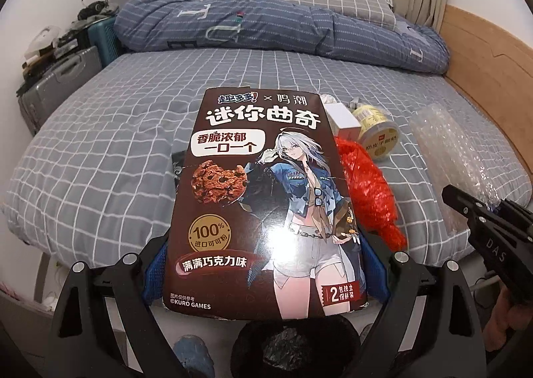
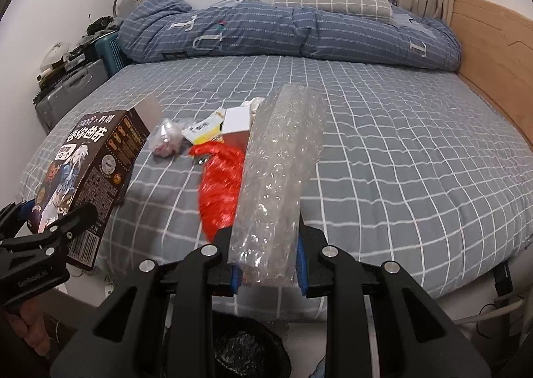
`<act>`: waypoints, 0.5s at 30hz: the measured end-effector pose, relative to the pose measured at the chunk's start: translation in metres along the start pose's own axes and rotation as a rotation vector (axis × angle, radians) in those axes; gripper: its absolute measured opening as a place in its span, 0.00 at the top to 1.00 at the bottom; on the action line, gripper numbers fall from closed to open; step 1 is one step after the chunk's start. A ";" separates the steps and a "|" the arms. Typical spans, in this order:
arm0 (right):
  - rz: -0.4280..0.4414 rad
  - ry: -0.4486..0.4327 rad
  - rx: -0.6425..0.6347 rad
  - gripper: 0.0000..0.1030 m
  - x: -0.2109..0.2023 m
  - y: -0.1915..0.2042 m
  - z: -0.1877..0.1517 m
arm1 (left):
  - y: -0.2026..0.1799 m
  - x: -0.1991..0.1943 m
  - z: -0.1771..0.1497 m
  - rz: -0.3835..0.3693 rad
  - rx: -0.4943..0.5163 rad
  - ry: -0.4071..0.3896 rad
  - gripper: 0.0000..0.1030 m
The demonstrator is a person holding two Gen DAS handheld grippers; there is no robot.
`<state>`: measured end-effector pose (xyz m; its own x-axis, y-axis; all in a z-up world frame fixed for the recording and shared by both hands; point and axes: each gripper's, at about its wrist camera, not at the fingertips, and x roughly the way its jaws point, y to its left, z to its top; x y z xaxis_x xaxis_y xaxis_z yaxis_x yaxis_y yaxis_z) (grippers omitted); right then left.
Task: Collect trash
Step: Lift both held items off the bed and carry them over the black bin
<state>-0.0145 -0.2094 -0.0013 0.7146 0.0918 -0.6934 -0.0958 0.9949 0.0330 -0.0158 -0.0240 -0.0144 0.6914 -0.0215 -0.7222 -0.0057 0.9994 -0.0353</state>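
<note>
The cookie box [image 1: 263, 208], brown with a cartoon figure and a cookie printed on its face, sits clamped across its width between the wide-spread blue pads of the left hand-held gripper [image 1: 263, 264], lifted off the bed [image 1: 100, 151] and filling the middle of the left wrist view. In the right wrist view the same box [image 2: 100, 171] shows at 9 o'clock, its top flap open, with the left hand-held gripper [image 2: 50, 221] below it.

The bubble wrap [image 2: 279, 185], a clear crumpled strip, is pinched at its near end by the nearly closed right hand-held gripper [image 2: 266, 264] and stands up toward 12 o'clock. From the left wrist view that gripper [image 1: 483, 221] appears at 3 o'clock with the bubble wrap [image 1: 446, 151] reaching up behind it.

On the bed between the two held items lies more trash: a red plastic bag [image 2: 220, 185] just left of the bubble wrap, a small white box [image 2: 237, 121] beyond it, a yellow tub [image 1: 376, 131] beside that, and a small clear bag [image 2: 168, 141] toward 10 o'clock.

At 6 o'clock in both views, below the bed's edge, is a black-lined trash bin [image 1: 293, 348].

At 12 o'clock a rolled blue duvet [image 1: 266, 25] and a checked pillow [image 1: 336, 0] lie against the far side.
</note>
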 end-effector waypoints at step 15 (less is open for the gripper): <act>0.020 -0.015 0.003 0.77 -0.048 0.021 -0.033 | 0.008 -0.040 -0.048 -0.009 -0.042 0.015 0.14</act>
<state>-0.0739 -0.1947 0.0085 0.7227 0.1124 -0.6820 -0.1079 0.9929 0.0493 -0.0782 -0.0167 -0.0195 0.6804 -0.0308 -0.7321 -0.0305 0.9971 -0.0703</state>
